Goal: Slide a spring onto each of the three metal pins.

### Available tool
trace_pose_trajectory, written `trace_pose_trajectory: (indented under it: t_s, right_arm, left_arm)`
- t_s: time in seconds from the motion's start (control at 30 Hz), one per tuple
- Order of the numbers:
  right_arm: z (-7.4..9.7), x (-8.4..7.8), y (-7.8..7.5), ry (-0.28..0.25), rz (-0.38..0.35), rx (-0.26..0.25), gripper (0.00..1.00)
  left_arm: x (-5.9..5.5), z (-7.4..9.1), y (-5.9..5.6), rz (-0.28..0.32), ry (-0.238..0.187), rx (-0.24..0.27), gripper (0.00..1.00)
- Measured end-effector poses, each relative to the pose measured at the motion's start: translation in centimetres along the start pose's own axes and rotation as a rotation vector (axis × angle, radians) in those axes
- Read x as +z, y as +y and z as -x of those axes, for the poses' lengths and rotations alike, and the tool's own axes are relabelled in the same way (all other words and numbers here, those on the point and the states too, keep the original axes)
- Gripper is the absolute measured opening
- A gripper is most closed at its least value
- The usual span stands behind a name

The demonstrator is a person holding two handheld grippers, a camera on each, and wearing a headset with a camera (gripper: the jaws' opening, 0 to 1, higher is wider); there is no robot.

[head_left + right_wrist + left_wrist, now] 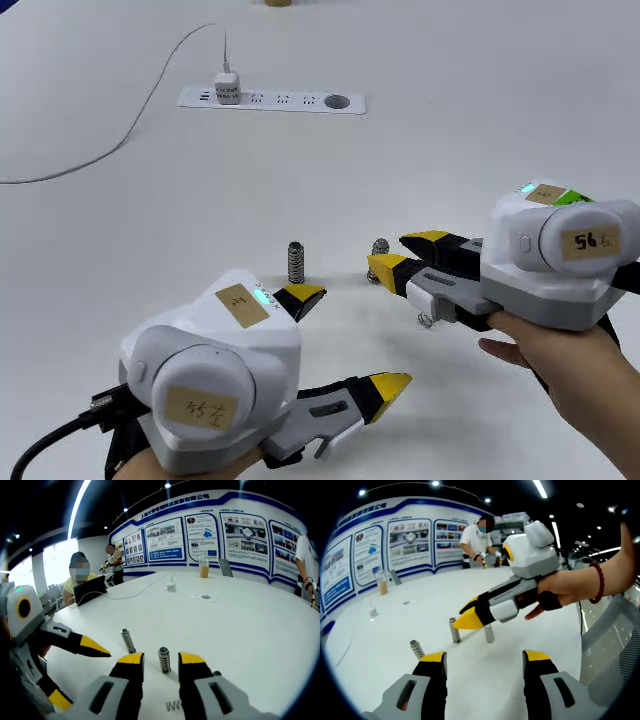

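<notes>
Two upright metal pins carry springs: one (pixel 296 262) stands just beyond my left gripper's upper jaw, the other (pixel 380 247) at my right gripper's tips. The right gripper view has the near sprung pin (pixel 163 660) just ahead between the jaws and the far one (pixel 127 640) behind. A third upright piece (pixel 489 632) stands below the right gripper (pixel 465 620); I cannot tell if it bears a spring. A loose spring (pixel 172 705) lies on the table under my right gripper (pixel 400 252). Both that one and my left gripper (pixel 342 340) are open and hold nothing.
A white power strip (pixel 272 100) with a charger (pixel 227 85) and cable (pixel 130 130) lies at the far side of the white table (pixel 480 130). A drink cup (pixel 203 566) stands far off. People are at the table's far edges.
</notes>
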State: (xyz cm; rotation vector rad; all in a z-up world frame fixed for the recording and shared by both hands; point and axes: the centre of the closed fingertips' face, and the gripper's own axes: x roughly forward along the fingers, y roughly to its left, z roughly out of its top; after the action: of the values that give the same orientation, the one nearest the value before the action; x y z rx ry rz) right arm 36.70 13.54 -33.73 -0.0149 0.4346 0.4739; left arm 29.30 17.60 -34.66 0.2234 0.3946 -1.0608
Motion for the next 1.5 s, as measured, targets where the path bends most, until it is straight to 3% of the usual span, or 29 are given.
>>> trace_pose_trajectory:
  t_s: [0.2,0.43,0.8,1.17,1.5]
  right_arm:
    - [1.4,0.6,-0.1,-0.01,0.001,0.001,0.35]
    - [3.2,0.8,-0.9,-0.006,-0.029,-0.002,0.45]
    - [5.5,-0.4,-2.5,0.022,-0.012,-0.03,0.47]
    - [7.5,-0.9,-3.2,0.009,-0.033,-0.031,0.51]
    - [9.0,-1.0,-3.9,-0.012,-0.057,-0.037,0.51]
  left_arm:
    - [0.4,-0.2,-0.4,0.005,-0.015,-0.014,0.63]
    - [0.5,-0.8,-0.6,-0.014,-0.003,-0.013,0.62]
    - [0.3,-2.6,-0.6,0.002,0.021,-0.007,0.54]
    - [0.8,-4.6,-0.5,0.036,-0.001,0.0,0.45]
    - [0.7,-6.4,-0.9,0.027,0.024,-0.003,0.38]
